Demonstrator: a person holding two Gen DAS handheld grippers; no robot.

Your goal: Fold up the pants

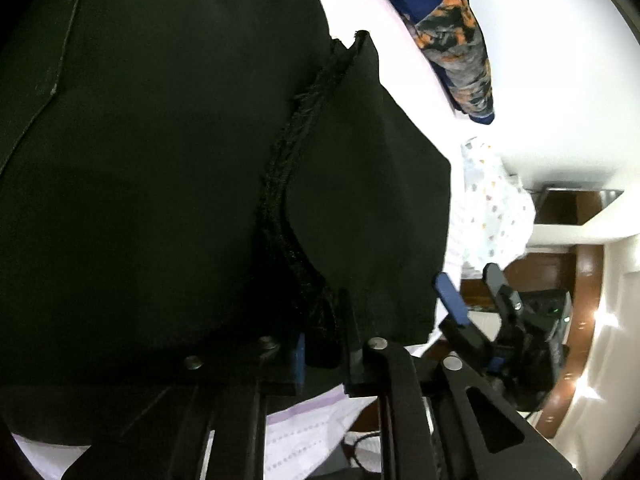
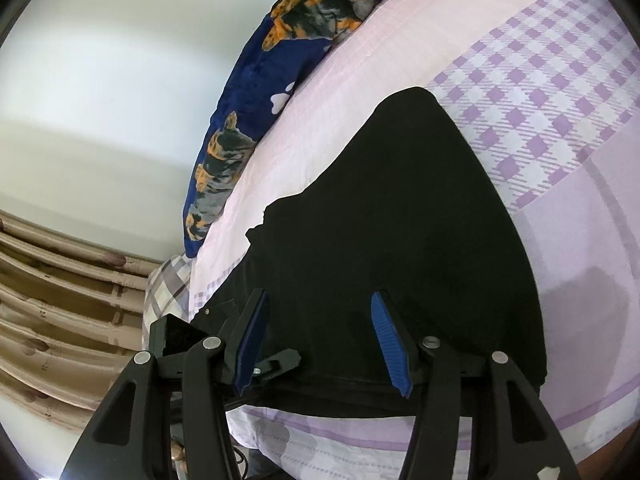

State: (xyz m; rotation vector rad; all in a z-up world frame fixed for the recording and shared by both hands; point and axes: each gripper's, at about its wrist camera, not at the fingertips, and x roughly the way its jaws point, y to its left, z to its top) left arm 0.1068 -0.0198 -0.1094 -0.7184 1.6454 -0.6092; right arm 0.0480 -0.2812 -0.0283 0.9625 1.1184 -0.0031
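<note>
Seen first from the left wrist camera, the black fabric pants point(image 1: 168, 168) fill nearly the whole frame directly ahead of the left gripper point(image 1: 324, 344). Its two black fingers with blue pads sit close together, pinched on a dark edge of the cloth beside a thick, frayed seam that runs up and away from the fingertips. A turned-over flap of the same cloth hangs to the right of the seam. Beyond that flap, to the right of the fingers, the right gripper point(image 1: 472, 296) shows with its blue-padded fingers spread apart. Farther off, up and to the right, lies a navy blue blanket printed with orange and grey dogs point(image 1: 452, 36), and between it and the right gripper a white cloth with small coloured dots point(image 1: 496, 204). Pale pink-and-lilac bedding point(image 1: 304, 440) peeks out under the left gripper.

Next, from the right wrist camera, the right gripper point(image 2: 320, 340) stands wide open, with blue pads point(image 2: 390, 344) facing each other across a broad gap and nothing between them. The black pants point(image 2: 400, 240) lie flat on the lilac checked bedsheet point(image 2: 560, 100) straight ahead of and under the fingers, tapering to a rounded end far from the gripper. Left of the fingers, part of the left gripper's black frame is visible at the cloth's edge. The dog-print blanket point(image 2: 256, 120) runs along the far-left side of the bed, with beige striped curtains point(image 2: 60, 300) lower left.
</note>
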